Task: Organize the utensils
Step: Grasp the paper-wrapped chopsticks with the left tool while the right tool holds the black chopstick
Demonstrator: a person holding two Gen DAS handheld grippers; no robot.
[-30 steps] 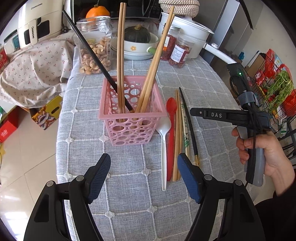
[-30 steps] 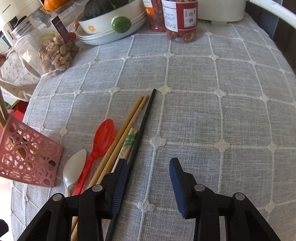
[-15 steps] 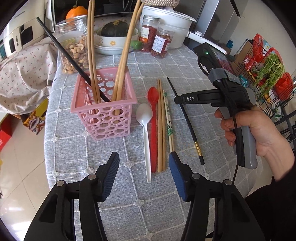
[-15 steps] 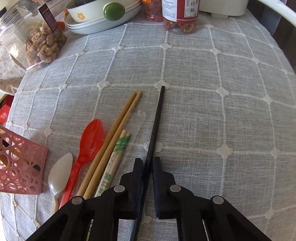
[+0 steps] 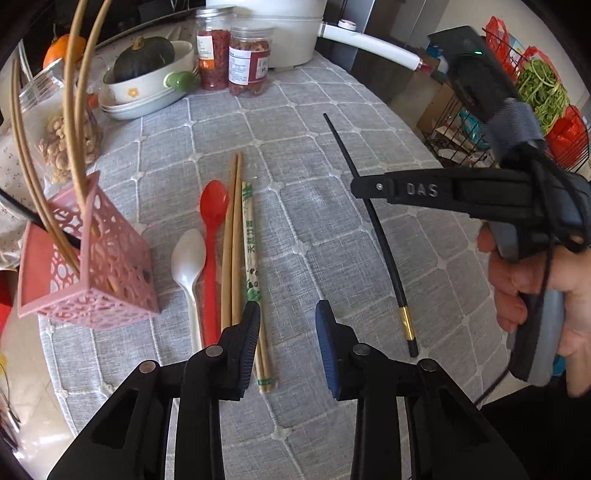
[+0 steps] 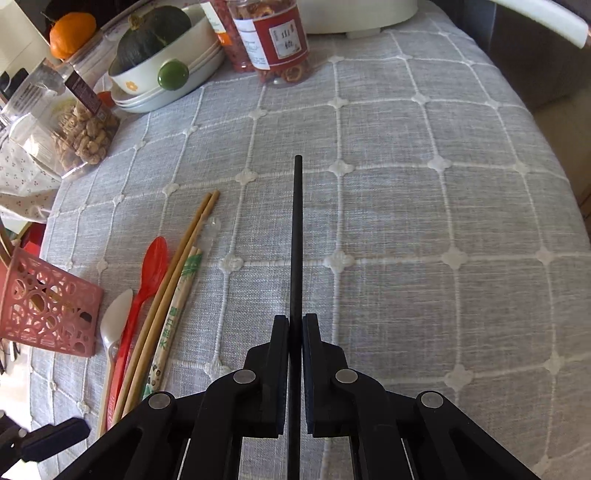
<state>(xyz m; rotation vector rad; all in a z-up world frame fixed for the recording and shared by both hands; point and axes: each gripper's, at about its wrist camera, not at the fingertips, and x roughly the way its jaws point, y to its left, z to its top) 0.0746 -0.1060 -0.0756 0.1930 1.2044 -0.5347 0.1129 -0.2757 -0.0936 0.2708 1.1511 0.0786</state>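
Observation:
My right gripper [image 6: 295, 325] is shut on a black chopstick [image 6: 296, 236] and holds it above the grey cloth; in the left wrist view the right gripper [image 5: 360, 186] and the chopstick [image 5: 384, 236] hang at the right. My left gripper [image 5: 286, 325] is open and empty, just over the near ends of a wooden chopstick pair [image 5: 231, 243] and a paper-wrapped pair [image 5: 251, 251]. A red spoon [image 5: 212, 236] and a white spoon [image 5: 190, 266] lie beside them. A pink perforated basket [image 5: 88, 273] at the left holds several chopsticks.
At the back stand a nut jar [image 6: 70, 125], a bowl with a dark squash [image 6: 159, 48], two red-filled jars [image 6: 277, 40] and a white cooker [image 5: 280, 33]. The table edge curves away at the right, with a wire rack of vegetables [image 5: 539, 88] beyond.
My right gripper closed on the black chopstick and lifted it off the cloth, away from the other utensils. My left gripper moved right, toward the near ends of the lying chopsticks.

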